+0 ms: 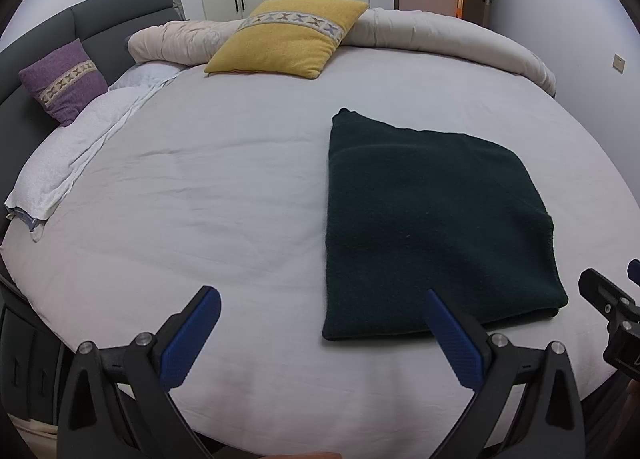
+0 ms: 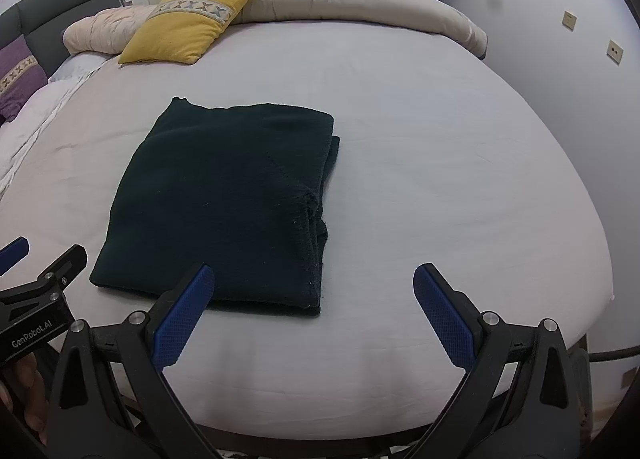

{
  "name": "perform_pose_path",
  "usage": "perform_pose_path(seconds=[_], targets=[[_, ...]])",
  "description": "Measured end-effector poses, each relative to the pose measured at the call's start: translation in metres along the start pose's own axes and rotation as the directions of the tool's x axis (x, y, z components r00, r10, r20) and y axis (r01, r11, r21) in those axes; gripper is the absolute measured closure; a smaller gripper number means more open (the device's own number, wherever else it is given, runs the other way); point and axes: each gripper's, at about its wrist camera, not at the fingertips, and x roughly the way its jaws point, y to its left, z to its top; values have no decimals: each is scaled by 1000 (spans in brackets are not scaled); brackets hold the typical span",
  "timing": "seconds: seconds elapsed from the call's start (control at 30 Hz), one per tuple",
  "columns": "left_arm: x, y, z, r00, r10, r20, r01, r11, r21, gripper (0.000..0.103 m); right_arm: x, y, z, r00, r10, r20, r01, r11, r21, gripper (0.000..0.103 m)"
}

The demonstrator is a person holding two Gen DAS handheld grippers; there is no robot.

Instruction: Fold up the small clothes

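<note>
Dark garment [image 1: 436,227], already folded into a thick rectangle, flat on the sheet [image 1: 200,199] near the front edge, well short of the yellow pillow [image 1: 288,39]. Left gripper [image 1: 324,333] hovering at the garment's near left corner, jaws spread wide, holding nothing, one blue pad over the garment's near hem. Right gripper [image 2: 314,309] likewise wide open and empty, poised at the garment's near right corner, beside the stacked layer edges visible along that side. Fold apparently nearly complete; one further halving likely at most. For a clean fold: pinch all layers together at both near corners, lift evenly, carry away toward the far edge, align edge to edge, lower before release. Risk: catching only the top layer, or the sheet beneath.
</note>
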Motion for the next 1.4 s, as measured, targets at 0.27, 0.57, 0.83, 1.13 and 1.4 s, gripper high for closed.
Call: perform_pose_path(seconds=[0.27, 0.57, 0.83, 1.13, 1.4], targets=[[0, 1, 0, 1000, -4, -5, 4, 1000, -1, 0, 0, 3, -1, 1000, 5, -5, -5, 1000, -3, 2], [-1, -1, -1, 1000, -3, -4, 3, 1000, -1, 0, -1, 3, -1, 1000, 8, -4, -8, 1000, -9, 2], [-1, -1, -1, 1000, -3, -5, 3, 1000, -2, 0, -2, 4, -1, 1000, 8, -4, -8, 1000, -10, 2], [-1, -1, -2, 1000, -3, -5, 3, 1000, -3, 0, -2, 5, -1, 1000, 8, -5, -8, 1000, -10, 2], [-1, -2, -2, 1000, -3, -6, 3, 1000, -2, 0, -2, 5, -2, 1000, 9, -6, -9, 1000, -10, 2]])
